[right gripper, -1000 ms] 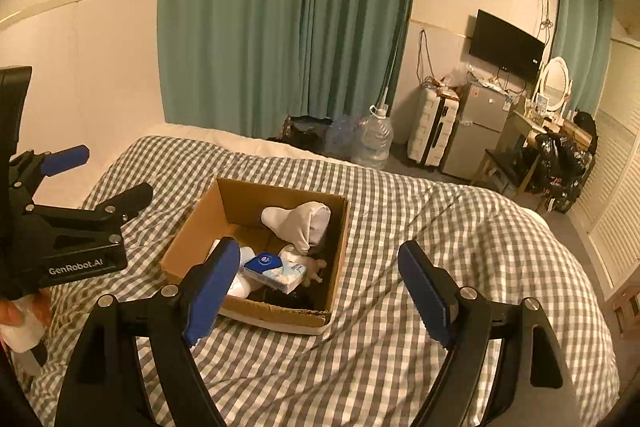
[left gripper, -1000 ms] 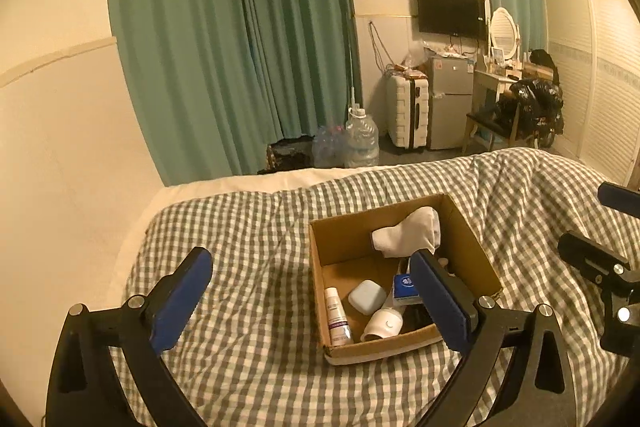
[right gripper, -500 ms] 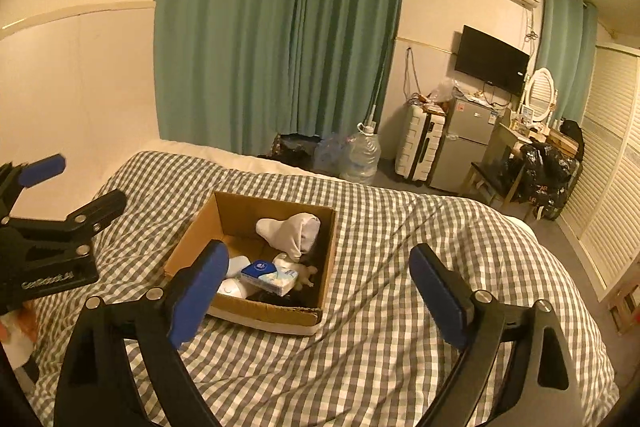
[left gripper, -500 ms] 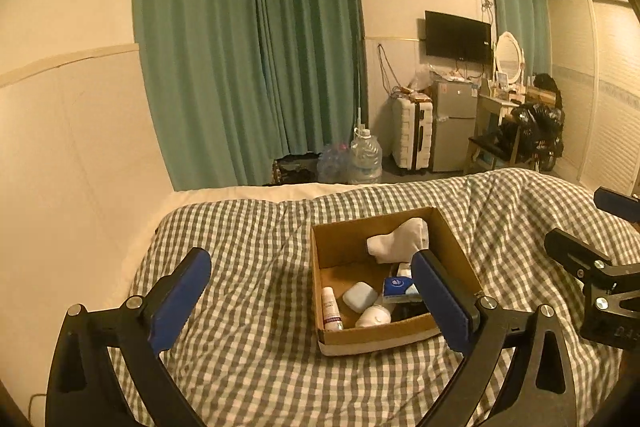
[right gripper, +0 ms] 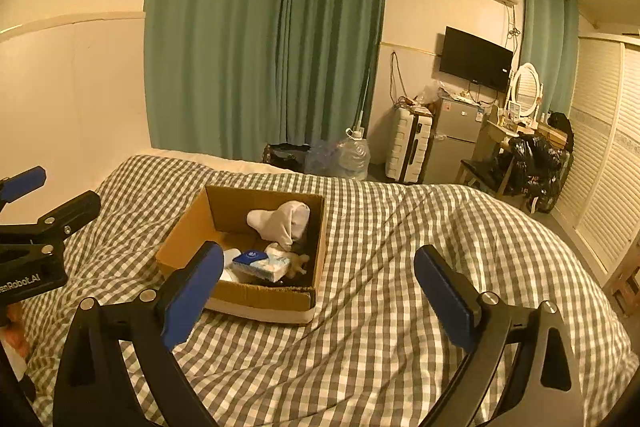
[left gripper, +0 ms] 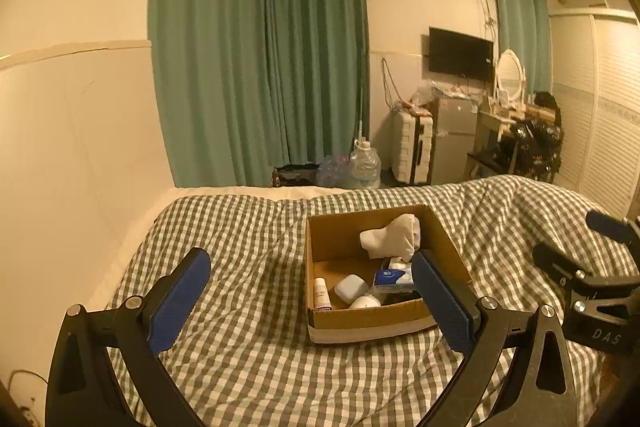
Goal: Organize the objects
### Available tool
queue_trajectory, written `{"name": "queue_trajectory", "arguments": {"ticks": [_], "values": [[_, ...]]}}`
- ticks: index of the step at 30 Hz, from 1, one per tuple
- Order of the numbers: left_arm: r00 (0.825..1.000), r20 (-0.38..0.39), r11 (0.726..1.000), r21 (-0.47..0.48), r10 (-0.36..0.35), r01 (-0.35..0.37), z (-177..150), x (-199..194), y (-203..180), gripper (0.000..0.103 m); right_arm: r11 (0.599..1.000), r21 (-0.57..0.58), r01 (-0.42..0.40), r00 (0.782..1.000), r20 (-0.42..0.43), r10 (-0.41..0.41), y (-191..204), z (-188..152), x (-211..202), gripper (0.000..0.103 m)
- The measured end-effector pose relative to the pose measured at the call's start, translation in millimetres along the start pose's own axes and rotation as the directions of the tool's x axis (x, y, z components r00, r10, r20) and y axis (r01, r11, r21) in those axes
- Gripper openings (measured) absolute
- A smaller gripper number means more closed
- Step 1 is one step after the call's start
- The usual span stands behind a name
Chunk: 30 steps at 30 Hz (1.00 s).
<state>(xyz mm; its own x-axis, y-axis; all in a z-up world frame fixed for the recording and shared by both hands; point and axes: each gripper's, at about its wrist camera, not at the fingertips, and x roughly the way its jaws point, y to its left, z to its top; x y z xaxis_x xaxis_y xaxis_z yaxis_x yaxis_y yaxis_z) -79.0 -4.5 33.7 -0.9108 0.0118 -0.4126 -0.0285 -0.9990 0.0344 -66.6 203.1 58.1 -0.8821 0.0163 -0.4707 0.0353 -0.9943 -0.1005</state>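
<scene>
An open cardboard box [left gripper: 320,239] stands on the checked bed; it also shows in the right wrist view [right gripper: 188,223]. Inside lie a white sock [left gripper: 390,239], a small tube [left gripper: 321,293], a pale rounded case [left gripper: 351,287], a white round item [left gripper: 364,302] and a blue-and-white tissue pack [left gripper: 392,275]. The sock [right gripper: 282,221] and tissue pack [right gripper: 262,263] also show in the right wrist view. My left gripper [left gripper: 308,303] is open and empty, held back from the box's near side. My right gripper [right gripper: 320,291] is open and empty, near the box's right front corner.
The checked quilt [right gripper: 400,247] covers the bed, with a wall on the left. Beyond the bed's far edge stand water bottles [left gripper: 364,165], a white suitcase [left gripper: 412,147], a small fridge [left gripper: 454,139] and a cluttered dresser with chair [right gripper: 516,155]. Green curtains [left gripper: 256,67] hang behind.
Both grippers have drawn back and up from the box, which now looks smaller and farther. Both stay open and empty. The box contents have not moved.
</scene>
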Motion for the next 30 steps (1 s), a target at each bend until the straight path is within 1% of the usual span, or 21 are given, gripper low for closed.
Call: {"name": "queue_trajectory", "arguments": {"ticks": [3, 7, 16, 30], "values": [[1.0, 0.015, 0.999, -0.021, -0.027, 0.027, -6, -2, 2, 0.103, 1.0, 0.016, -0.018, 1.0, -0.015, 0.018, -1, -7, 4, 0.097], [1.0, 0.016, 1.0, -0.023, -0.01, 0.011, -13, -1, 2, 0.103, 0.999, 0.03, -0.019, 0.999, -0.034, 0.02, -3, -16, 10, 0.097], [1.0, 0.003, 1.0, -0.008, -0.003, 0.003, -23, 2, -2, 0.103, 0.999, 0.039, -0.018, 0.997, -0.068, 0.021, -3, -30, 19, 0.097], [1.0, -0.009, 1.0, 0.008, 0.015, -0.015, -30, 4, -7, 0.103, 0.999, 0.031, -0.014, 0.997, -0.08, 0.017, 0, -38, 22, 0.097]]}}
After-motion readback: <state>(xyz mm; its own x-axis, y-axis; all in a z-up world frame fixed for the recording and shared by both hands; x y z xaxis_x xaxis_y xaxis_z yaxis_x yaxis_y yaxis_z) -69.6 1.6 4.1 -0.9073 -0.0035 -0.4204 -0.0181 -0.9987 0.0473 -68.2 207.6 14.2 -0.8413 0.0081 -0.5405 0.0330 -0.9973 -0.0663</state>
